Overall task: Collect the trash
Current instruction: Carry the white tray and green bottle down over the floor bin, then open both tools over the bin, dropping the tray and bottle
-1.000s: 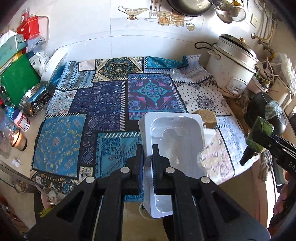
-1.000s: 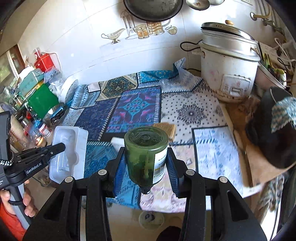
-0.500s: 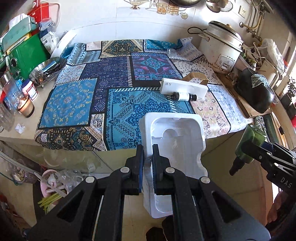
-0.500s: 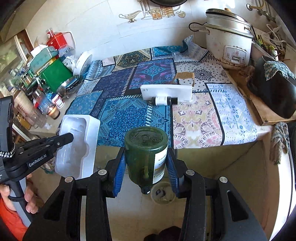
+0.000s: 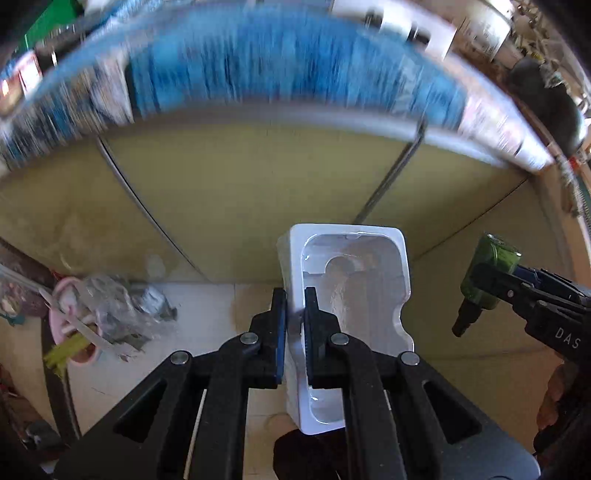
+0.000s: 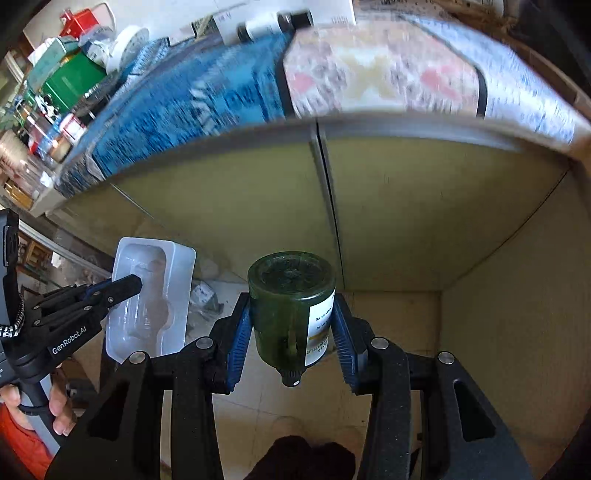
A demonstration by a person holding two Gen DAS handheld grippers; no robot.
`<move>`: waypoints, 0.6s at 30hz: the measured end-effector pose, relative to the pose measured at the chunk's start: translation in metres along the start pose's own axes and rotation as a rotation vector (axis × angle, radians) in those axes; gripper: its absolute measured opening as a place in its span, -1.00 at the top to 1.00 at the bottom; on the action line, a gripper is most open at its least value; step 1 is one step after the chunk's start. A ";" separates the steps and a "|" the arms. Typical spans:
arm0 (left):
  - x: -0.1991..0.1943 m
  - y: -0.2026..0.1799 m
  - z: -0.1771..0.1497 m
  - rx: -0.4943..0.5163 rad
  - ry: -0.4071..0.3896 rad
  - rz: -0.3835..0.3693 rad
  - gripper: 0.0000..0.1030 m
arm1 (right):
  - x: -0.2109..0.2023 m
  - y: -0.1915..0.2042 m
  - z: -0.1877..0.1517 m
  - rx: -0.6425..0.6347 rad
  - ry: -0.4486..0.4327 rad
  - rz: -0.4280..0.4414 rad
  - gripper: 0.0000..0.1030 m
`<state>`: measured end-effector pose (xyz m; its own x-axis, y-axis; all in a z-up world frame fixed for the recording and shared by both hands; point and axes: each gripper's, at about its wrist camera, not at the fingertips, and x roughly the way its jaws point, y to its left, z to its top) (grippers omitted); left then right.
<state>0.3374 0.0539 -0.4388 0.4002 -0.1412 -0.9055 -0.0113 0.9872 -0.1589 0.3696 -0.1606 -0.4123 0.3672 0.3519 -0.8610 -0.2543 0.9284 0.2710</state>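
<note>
- Change: a second ago both wrist views looked across the patterned cloth (image 6: 207, 99) on the counter. Both now face the cabinet doors (image 5: 258, 199) below the counter edge, with the floor in the lower frame. The cloth is smeared by motion blur.
- Meaning: both loads have left the counter and are going down, probably toward a disposal point at floor level. No bin is identifiable.
- Left gripper (image 5: 295, 314): fingers nearly together, pinching one wall of the white tray (image 5: 354, 288). The tray hangs clear of the floor.
- Right gripper (image 6: 291, 328): pads pressed on both sides of the green bottle (image 6: 288, 314), neck pointing toward the camera.
- Left view only: a pink bowl (image 5: 74, 325) and crumpled plastic (image 5: 118, 310) on the floor at left.
- Right view only: the bottle label, a small bottle (image 6: 273, 24) left on the counter, and the hand (image 6: 55, 402) on the left grip.
</note>
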 end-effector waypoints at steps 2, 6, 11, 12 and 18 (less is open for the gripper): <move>0.045 0.002 -0.018 -0.025 0.037 -0.016 0.86 | 0.037 -0.015 -0.016 -0.001 0.039 0.007 0.25; 0.140 0.011 -0.049 -0.060 0.105 -0.021 0.86 | 0.118 -0.038 -0.050 -0.008 0.096 0.011 0.25; 0.262 0.029 -0.089 -0.063 0.182 -0.002 0.86 | 0.219 -0.059 -0.081 -0.021 0.157 0.027 0.25; 0.284 0.033 -0.097 -0.066 0.203 -0.001 0.86 | 0.239 -0.062 -0.086 -0.035 0.163 0.015 0.25; 0.393 0.049 -0.125 -0.073 0.278 0.002 0.86 | 0.330 -0.085 -0.105 -0.018 0.198 0.064 0.25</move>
<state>0.3798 0.0373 -0.8510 0.1341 -0.1636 -0.9774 -0.0819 0.9811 -0.1754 0.4184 -0.1360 -0.7651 0.1669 0.3782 -0.9105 -0.2882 0.9019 0.3218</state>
